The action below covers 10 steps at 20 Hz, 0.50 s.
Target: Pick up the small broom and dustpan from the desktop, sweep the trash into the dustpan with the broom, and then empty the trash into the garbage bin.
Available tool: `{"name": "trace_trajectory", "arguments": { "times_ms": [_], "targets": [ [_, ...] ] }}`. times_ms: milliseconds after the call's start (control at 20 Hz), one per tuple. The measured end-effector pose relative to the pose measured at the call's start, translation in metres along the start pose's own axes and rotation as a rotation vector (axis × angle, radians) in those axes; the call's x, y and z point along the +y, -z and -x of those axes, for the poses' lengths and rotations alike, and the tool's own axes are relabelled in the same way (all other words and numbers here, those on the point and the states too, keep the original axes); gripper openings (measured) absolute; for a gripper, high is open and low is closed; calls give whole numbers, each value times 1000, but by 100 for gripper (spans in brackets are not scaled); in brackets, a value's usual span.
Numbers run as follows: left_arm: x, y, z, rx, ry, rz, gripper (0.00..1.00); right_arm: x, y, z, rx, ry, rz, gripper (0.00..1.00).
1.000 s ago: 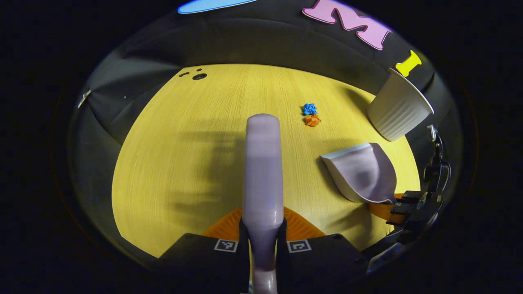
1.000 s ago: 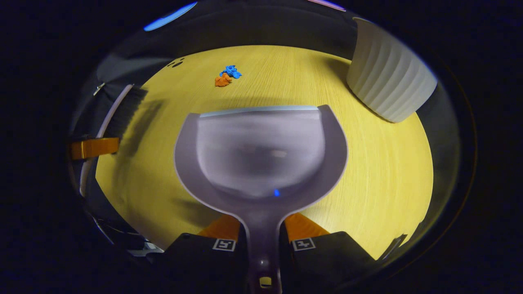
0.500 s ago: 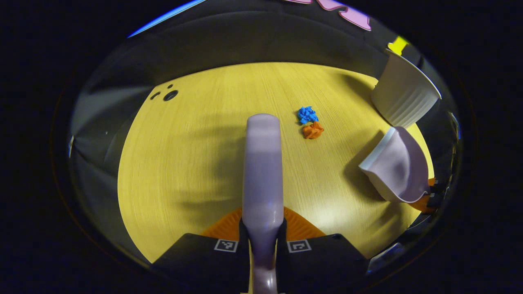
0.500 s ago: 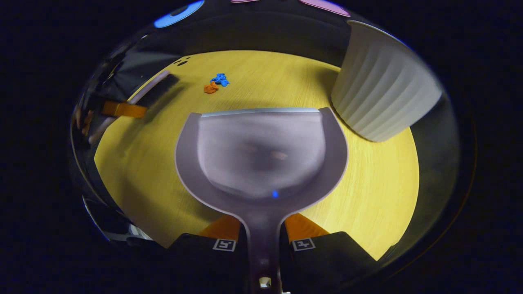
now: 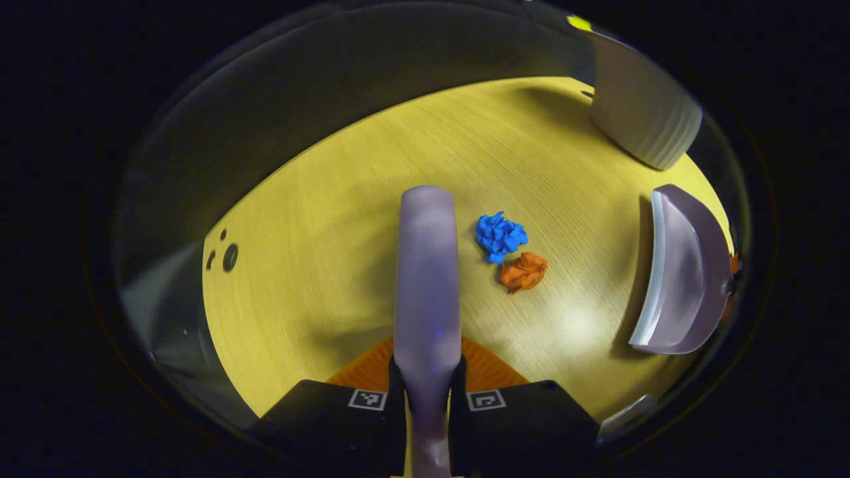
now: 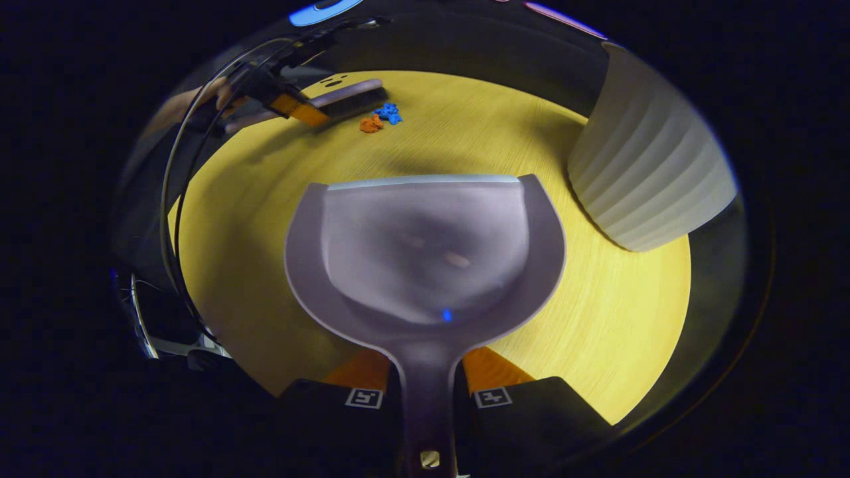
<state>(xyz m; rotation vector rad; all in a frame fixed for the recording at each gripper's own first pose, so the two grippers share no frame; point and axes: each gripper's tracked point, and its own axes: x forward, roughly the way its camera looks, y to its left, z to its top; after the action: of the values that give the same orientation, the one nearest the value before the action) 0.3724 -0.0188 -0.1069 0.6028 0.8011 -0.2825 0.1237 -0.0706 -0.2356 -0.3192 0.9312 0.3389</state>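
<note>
The left hand-held gripper (image 5: 428, 382) is closed on the handle of a small broom (image 5: 428, 265); both fingers press against the handle's sides. In the left gripper view the pale lilac back of the broom runs from 6 o'clock up to the centre, above a yellow wooden desk (image 5: 319, 279).

The right hand-held gripper (image 6: 428, 382) is likewise clamped on the handle of a pale lilac dustpan (image 6: 425, 252), both fingers pressing on its narrow neck. In the right gripper view the pan's scoop opens toward 12 o'clock and sits at the centre, above the desk.

There are two pieces of trash: one crumpled blue scrap (image 5: 499, 236) and one crumpled orange scrap (image 5: 524, 271). They lie touching each other on the desk, just beside the broom at its 3 o'clock side in the left gripper view. The dustpan stands farther out at 3 o'clock, apart from the scraps, its open edge turned toward them.

There is one garbage bin (image 6: 647, 179), white with ribbed sides, at about 2 o'clock in both views, near the dustpan.

Three small dark holes (image 5: 226, 251) show in the desk at 9 o'clock in the left gripper view.

Each hand-held gripper bears two small square black-and-white coded markers; no readable words or brand names can be made out on them.
</note>
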Motion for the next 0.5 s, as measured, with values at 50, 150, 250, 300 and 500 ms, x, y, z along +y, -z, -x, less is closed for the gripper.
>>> {"name": "trace_trajectory", "arguments": {
  "times_ms": [50,150,250,300,500],
  "targets": [
    [-2,-5,-3,1,9,-40,29,0,3,0,6,-6,15,35],
    [-10,-12,-8,16,35,-110,29,2,13,-3,20,-18,41,35],
    [-18,-17,-12,28,61,-168,30,5,17,-4,17,-19,63,35],
    [-23,-18,-12,30,78,-199,30,5,19,-4,17,-20,69,35],
    [-61,-12,-5,59,184,-254,31,10,13,-2,10,-16,74,35]
  ]
}}
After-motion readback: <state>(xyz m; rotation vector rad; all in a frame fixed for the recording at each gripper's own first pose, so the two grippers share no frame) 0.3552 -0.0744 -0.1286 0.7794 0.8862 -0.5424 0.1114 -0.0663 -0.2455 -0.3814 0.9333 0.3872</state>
